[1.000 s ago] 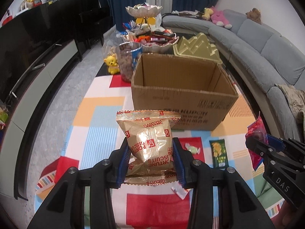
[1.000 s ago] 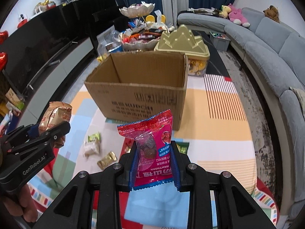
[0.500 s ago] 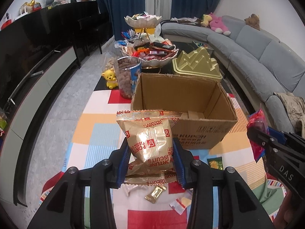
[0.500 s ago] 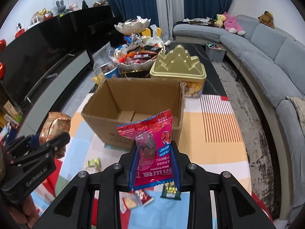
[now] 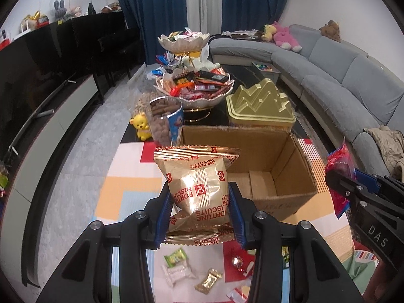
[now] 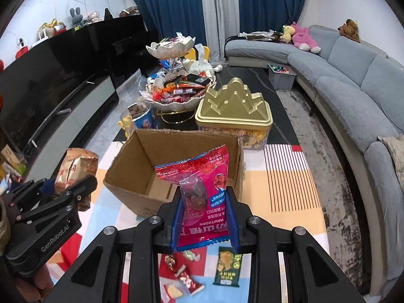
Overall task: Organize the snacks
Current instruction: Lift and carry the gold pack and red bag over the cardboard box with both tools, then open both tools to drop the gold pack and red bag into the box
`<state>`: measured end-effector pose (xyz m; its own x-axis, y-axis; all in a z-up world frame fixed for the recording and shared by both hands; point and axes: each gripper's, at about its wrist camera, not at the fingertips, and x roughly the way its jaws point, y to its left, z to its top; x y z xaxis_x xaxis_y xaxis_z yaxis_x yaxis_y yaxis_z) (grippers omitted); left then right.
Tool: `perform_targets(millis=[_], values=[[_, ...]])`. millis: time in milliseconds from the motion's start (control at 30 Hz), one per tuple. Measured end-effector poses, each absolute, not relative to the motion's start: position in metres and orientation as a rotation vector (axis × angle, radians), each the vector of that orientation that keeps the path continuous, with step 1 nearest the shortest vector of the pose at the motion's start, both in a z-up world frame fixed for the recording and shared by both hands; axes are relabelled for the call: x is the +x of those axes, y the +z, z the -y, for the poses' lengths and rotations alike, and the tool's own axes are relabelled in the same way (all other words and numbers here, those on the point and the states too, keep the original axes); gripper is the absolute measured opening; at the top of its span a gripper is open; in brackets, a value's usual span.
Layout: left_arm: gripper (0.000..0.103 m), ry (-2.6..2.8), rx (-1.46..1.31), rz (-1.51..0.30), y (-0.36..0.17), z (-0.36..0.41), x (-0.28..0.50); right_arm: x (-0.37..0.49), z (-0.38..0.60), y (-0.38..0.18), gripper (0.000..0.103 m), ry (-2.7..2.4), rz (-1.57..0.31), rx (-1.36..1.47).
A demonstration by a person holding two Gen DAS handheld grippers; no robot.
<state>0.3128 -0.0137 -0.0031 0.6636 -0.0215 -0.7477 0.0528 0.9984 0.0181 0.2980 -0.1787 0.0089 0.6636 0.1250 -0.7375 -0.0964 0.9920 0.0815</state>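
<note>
My left gripper (image 5: 199, 204) is shut on a gold Fortune Biscuits packet (image 5: 197, 184), held in the air just before the near left corner of an open cardboard box (image 5: 285, 197). In the right wrist view my right gripper (image 6: 204, 217) is shut on a red hawthorn snack bag (image 6: 199, 184), hanging in front of the same cardboard box (image 6: 131, 192), whose inside looks bare. Each gripper shows in the other's view: the right gripper (image 5: 353, 192) at the right edge, the left gripper (image 6: 63, 192) at the left edge.
Several small wrapped candies (image 5: 176, 270) and a green packet (image 6: 227, 265) lie on the colourful mat (image 5: 126, 186) below. Behind the box stand a gold mountain-lid tin (image 6: 234, 111), a tiered bowl of snacks (image 5: 194, 85) and a clear jar (image 5: 164, 118). A grey sofa (image 6: 353, 96) curves along the right.
Both grippers have risen and moved toward the box with their packets held; the box's inside floor now shows, and more loose candies appear beneath.
</note>
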Motion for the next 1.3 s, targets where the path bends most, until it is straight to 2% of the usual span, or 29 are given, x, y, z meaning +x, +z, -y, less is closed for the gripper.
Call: perform_targets(millis=[800,933,1000,1033,1067,1133,1200,1300], values=[[0.042,-0.086,0.044,-0.927,-0.026,0.023,0.376,0.364,0.161,0.003,0.032,0.128,-0.876,0.031],[0.046,-0.088,0.039,-0.958,-0.031,0.023,0.381,0.369,0.161,0.001,0.032,0.135,-0.884,0.035],[0.058,-0.08,0.031,-0.961,-0.03,0.021,0.381,0.371,0.162,0.0,0.039,0.141,-0.887,0.038],[0.067,-0.073,0.032,-0.956,-0.029,0.02,0.38,0.37,0.162,0.001,0.051,0.144,-0.883,0.037],[0.071,-0.067,0.037,-0.948,-0.028,0.021,0.379,0.37,0.163,0.002,0.061,0.136,-0.875,0.03],[0.073,-0.052,0.053,-0.939,-0.026,0.02,0.378,0.367,0.164,0.005,0.071,0.114,-0.851,0.014],[0.074,-0.043,0.057,-0.939,-0.024,0.018,0.377,0.366,0.166,0.007,0.076,0.083,-0.845,-0.001],[0.079,-0.029,0.051,-0.935,-0.022,0.014,0.376,0.366,0.171,0.008,0.077,0.067,-0.848,0.008]])
